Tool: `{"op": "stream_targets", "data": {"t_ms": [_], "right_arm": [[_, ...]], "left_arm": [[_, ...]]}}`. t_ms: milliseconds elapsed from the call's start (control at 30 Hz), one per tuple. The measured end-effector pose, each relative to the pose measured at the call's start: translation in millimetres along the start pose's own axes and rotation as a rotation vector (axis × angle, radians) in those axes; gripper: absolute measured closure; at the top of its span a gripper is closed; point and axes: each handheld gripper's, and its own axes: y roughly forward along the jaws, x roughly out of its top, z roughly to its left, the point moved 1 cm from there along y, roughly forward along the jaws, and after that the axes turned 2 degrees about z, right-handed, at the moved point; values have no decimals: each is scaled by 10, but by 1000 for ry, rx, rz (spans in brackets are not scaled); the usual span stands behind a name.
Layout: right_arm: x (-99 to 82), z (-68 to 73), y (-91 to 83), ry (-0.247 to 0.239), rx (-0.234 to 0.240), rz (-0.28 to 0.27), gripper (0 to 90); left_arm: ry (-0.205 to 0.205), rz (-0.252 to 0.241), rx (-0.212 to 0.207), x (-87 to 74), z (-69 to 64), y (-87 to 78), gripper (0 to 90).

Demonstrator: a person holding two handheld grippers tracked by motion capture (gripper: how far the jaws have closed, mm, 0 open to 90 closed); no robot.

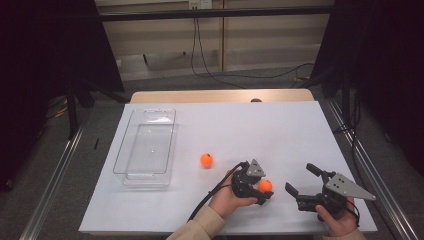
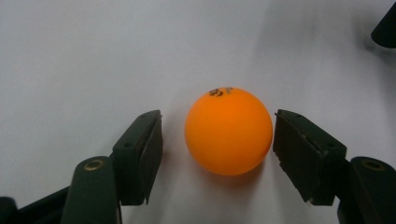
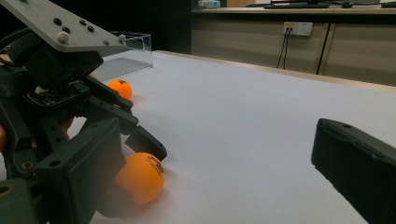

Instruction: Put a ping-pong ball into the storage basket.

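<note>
From the high view, your left gripper (image 1: 263, 192) sits near the desk's front edge, its jaws either side of an orange ball (image 1: 265, 186); your right gripper (image 1: 302, 186) rests beside it toward the front right corner, jaws spread and empty; a second orange ball (image 1: 206, 160) lies mid-desk, near a clear tray (image 1: 146, 148) by the left edge. In the left gripper view, the ball (image 2: 229, 131) lies between the pads; a gap shows on each side, so nothing is clamped. In the right gripper view, the jaws stand wide; the ball (image 3: 140, 178) sits on the white sheet within your left gripper (image 3: 126, 154).

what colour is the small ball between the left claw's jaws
Orange, with a small black printed mark; the small round orange ball shows best in the left gripper view.
</note>
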Motion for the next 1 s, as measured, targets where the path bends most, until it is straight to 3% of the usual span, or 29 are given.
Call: {"op": "stream_targets", "data": {"t_ms": [500, 733, 1000], "right_arm": [[1, 5, 3, 1, 1, 0, 24], [1, 6, 4, -2, 0, -1, 24], [1, 5, 5, -4, 2, 0, 24]], "left_arm": [[13, 1, 1, 15, 1, 21, 416], [33, 9, -6, 19, -9, 18, 501], [22, 22, -10, 16, -10, -4, 508]]}}
